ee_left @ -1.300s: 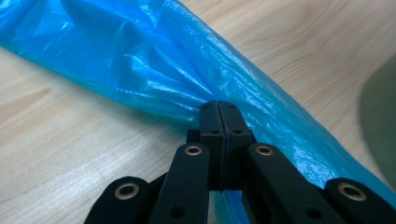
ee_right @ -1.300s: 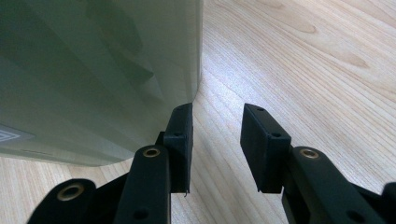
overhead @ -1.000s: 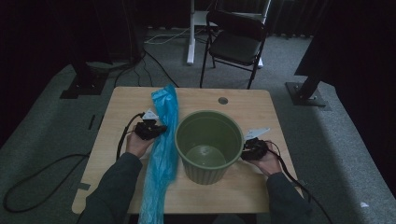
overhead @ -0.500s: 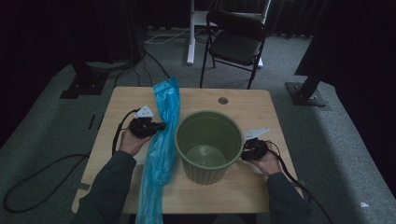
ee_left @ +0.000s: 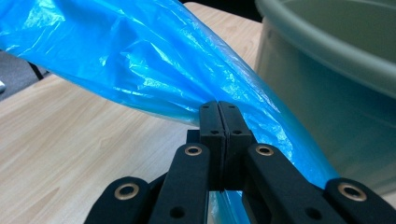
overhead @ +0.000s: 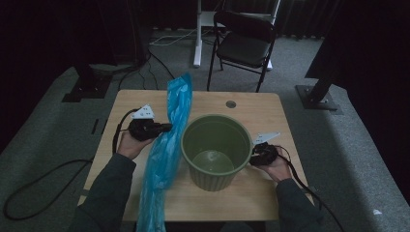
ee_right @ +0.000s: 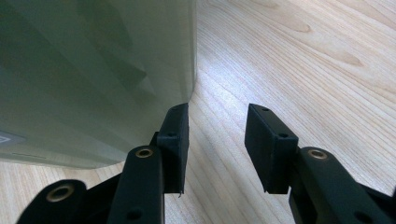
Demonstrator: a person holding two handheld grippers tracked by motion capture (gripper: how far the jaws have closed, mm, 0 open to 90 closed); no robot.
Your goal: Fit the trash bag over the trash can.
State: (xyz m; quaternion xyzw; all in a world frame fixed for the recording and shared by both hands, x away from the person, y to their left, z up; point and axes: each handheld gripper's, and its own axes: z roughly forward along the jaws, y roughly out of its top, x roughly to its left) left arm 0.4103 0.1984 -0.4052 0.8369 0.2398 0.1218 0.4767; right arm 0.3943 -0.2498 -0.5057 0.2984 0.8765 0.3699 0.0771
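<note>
Left claw (ee_left: 218,116) clamped on blue plastic bag (ee_left: 140,65); right claw (ee_right: 217,135) open beside green bin (ee_right: 93,70).

In the left gripper view the jaws meet flush with the bag film pinched between them, the bag running up and across in front of the bin wall. In the high view the bag (overhead: 169,145) stretches from near the table's far edge, past the left claw (overhead: 162,128), and hangs over the near edge, just left of the bin (overhead: 216,150). The bin stands upright at mid table (overhead: 270,111). The right claw (overhead: 255,155) sits low at the bin's right side; in its own view one jaw lies close against the wall, the other apart, gripping nothing.
</note>
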